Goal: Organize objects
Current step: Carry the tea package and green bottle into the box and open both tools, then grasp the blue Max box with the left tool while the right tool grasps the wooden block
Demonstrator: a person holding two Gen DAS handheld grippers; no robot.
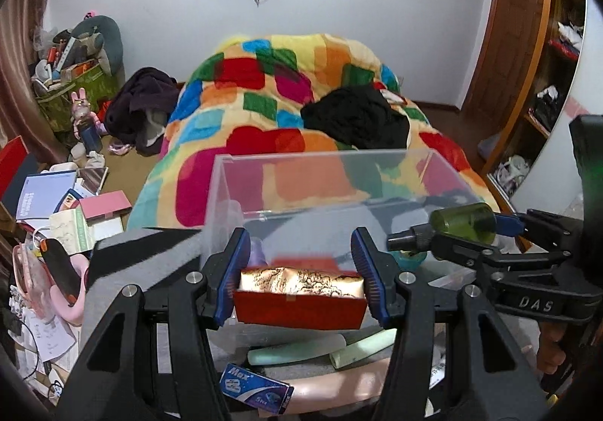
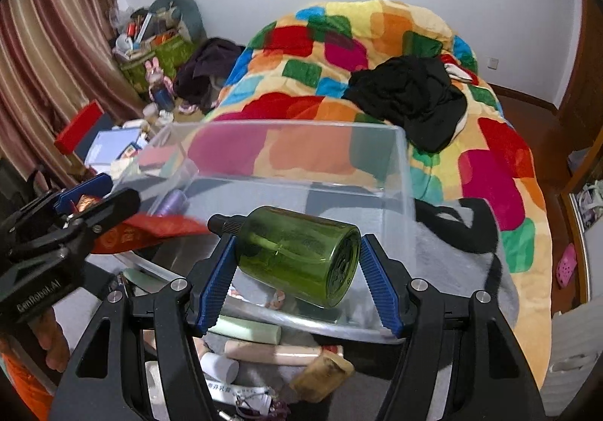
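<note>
My left gripper is shut on a red box with a gold patterned top, held at the near rim of a clear plastic bin. My right gripper is shut on a green bottle with a black cap, lying sideways over the bin's near edge. The bottle also shows in the left wrist view, right of the red box. The red box shows in the right wrist view at the left. A purple item lies inside the bin.
Pale green tubes, a blue Max box and a tan block lie on the grey surface below the grippers. A bed with a colourful blanket and black clothes lies behind. Books and clutter fill the left.
</note>
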